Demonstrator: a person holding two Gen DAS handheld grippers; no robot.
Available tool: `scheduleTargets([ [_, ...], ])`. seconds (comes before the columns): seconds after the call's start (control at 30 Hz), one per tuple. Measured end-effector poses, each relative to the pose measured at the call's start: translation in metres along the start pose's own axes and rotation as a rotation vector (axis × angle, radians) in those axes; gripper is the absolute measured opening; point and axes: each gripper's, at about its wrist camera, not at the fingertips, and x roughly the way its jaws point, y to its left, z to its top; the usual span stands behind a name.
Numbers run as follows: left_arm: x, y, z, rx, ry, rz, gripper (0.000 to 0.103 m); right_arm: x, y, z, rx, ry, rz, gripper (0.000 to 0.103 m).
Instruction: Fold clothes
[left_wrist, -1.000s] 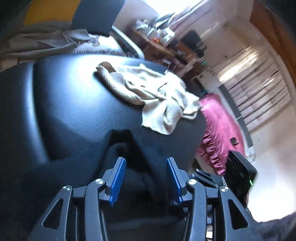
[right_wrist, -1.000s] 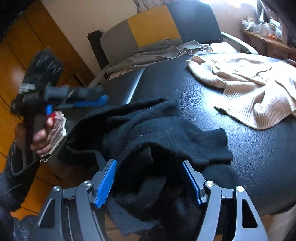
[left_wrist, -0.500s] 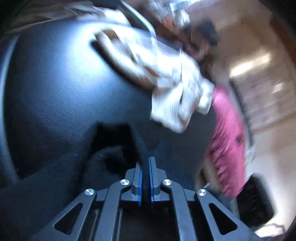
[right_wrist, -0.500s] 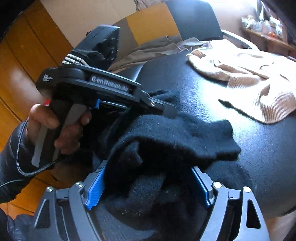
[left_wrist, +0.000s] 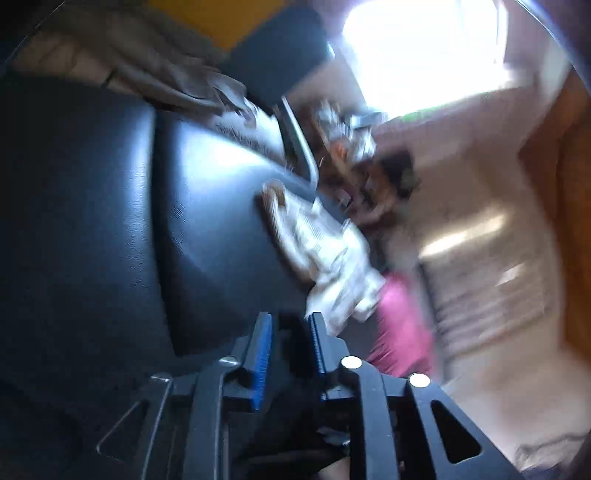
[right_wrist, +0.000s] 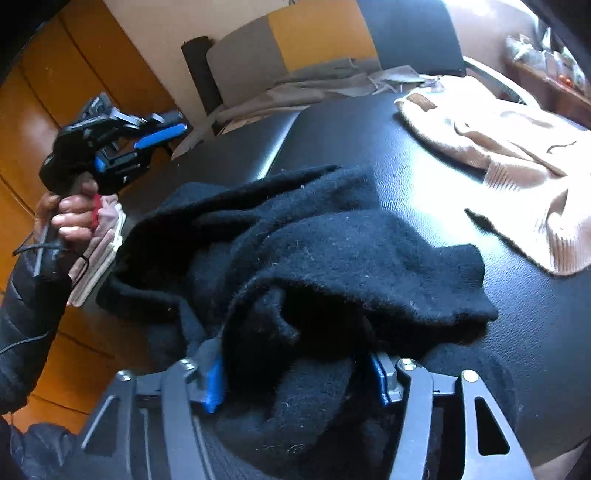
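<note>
A black knit garment (right_wrist: 332, 266) lies bunched on the black leather seat (right_wrist: 461, 177). My right gripper (right_wrist: 295, 373) has its jaws wide apart with a thick fold of the black garment between them. My left gripper (left_wrist: 290, 343) is lifted off to the left of the garment, jaws slightly apart with nothing between them; it also shows in the right wrist view (right_wrist: 162, 134). A beige ribbed sweater (right_wrist: 517, 155) lies spread on the seat's far right; it also shows in the blurred left wrist view (left_wrist: 325, 254).
A grey garment (right_wrist: 325, 85) is draped at the seat's back against a yellow and grey chair back (right_wrist: 295, 40). A pink cloth (left_wrist: 402, 325) hangs past the seat's right edge. Orange wooden panels (right_wrist: 44, 122) stand at the left. A cluttered shelf (right_wrist: 546, 55) is far right.
My left gripper closed on the black garment, then let go, opened a little and swung up and away to the left. My right gripper pushed deeper into the black garment.
</note>
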Motion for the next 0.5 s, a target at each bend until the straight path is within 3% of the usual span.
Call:
scheduleTargets([
  [0.07, 0.034, -0.02, -0.003, 0.061, 0.1, 0.004, 0.026, 0.001, 0.0, 0.0, 0.0, 0.01, 0.006, 0.068],
  [0.2, 0.093, -0.049, -0.007, 0.128, 0.211, 0.038, 0.03, 0.007, 0.006, -0.003, -0.027, 0.024, -0.031, 0.079],
  [0.33, 0.137, -0.06, -0.01, 0.143, 0.31, 0.101, 0.03, 0.014, 0.009, -0.013, -0.08, 0.038, -0.057, 0.1],
  [0.4, 0.153, -0.064, -0.015, 0.188, 0.345, 0.143, 0.027, 0.015, 0.009, -0.015, -0.091, 0.037, -0.047, 0.103],
  [0.47, 0.157, -0.061, -0.017, 0.169, 0.356, 0.163, 0.007, 0.017, 0.009, -0.015, -0.094, 0.046, -0.053, 0.103],
  [0.5, 0.157, -0.056, -0.015, 0.149, 0.344, 0.178, 0.003, 0.018, 0.009, -0.013, -0.085, 0.051, -0.053, 0.103],
])
